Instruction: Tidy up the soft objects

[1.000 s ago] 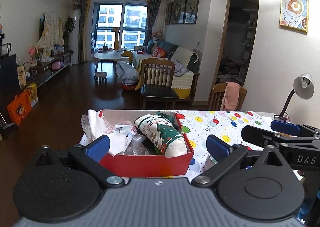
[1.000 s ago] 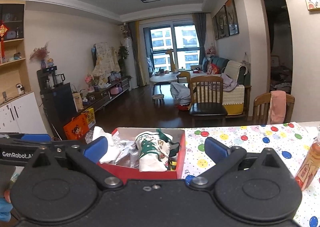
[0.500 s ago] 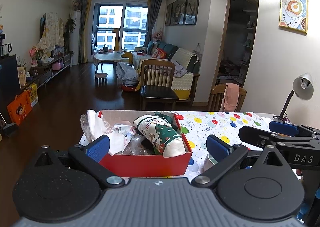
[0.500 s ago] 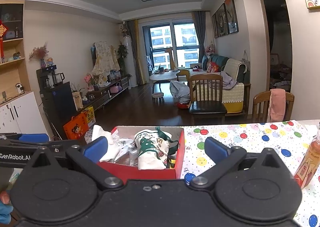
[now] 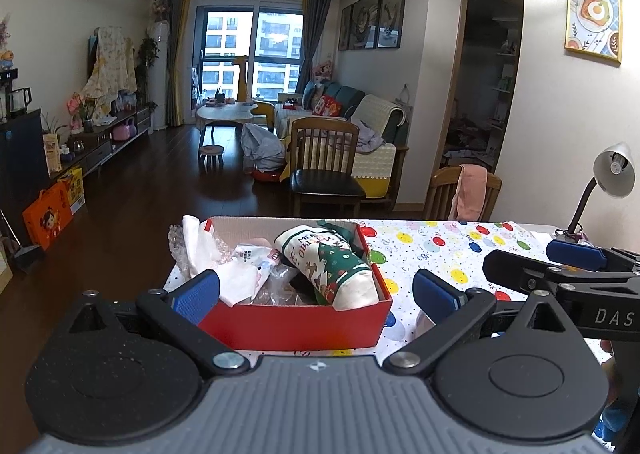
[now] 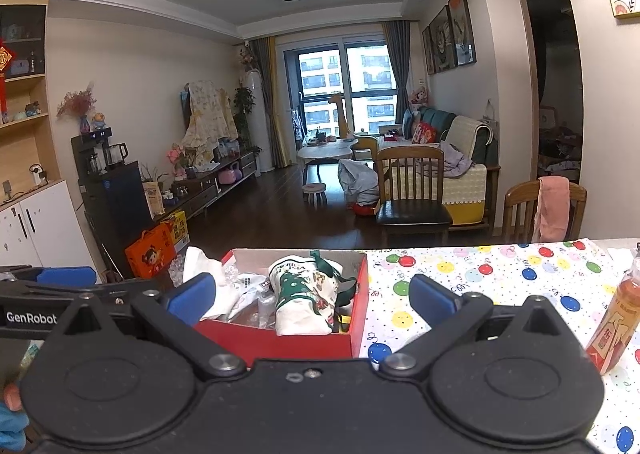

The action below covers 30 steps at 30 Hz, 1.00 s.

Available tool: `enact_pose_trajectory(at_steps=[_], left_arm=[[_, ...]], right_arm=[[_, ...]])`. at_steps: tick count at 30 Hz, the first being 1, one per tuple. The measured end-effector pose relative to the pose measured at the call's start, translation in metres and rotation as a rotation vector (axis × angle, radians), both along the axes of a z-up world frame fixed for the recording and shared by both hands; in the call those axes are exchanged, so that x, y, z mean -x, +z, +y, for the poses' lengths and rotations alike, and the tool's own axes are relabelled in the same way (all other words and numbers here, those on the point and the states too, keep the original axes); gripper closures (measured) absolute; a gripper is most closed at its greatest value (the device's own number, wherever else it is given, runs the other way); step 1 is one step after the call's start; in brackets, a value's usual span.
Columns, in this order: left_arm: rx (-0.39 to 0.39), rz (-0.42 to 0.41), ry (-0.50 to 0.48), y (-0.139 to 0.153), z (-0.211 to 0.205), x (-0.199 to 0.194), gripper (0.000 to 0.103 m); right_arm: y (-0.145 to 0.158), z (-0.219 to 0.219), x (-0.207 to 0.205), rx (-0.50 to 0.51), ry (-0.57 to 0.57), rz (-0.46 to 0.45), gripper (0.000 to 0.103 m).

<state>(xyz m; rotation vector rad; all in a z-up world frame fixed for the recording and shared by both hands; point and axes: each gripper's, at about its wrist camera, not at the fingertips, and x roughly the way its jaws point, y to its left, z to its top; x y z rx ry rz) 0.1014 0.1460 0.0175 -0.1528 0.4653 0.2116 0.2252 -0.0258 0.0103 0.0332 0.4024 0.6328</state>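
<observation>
Red cardboard box sits on the desk's near left corner, stuffed with a soft Christmas-print cloth bag, white fabric and maybe crinkly plastic. Both the left hand-held gripper and the right hand-held gripper are spread wide, holding nothing.

"GenRobot" on left hand-held gripper

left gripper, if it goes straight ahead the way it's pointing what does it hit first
Most likely the red box, at its near wall: the open left gripper frames it, empty. The Christmas stocking lies inside, just behind. Depth is hard to judge; held high, it might pass over.
</observation>
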Motion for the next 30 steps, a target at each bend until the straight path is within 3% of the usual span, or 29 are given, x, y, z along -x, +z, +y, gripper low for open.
enact_pose_trajectory(at_steps=[30], left_arm=[[0.01, -0.045, 0.032, 0.0025, -0.0006, 0.0079, 0.0]], right_arm=[[-0.0025, -0.0002, 0.001, 0.016, -0.009, -0.035, 0.0]])
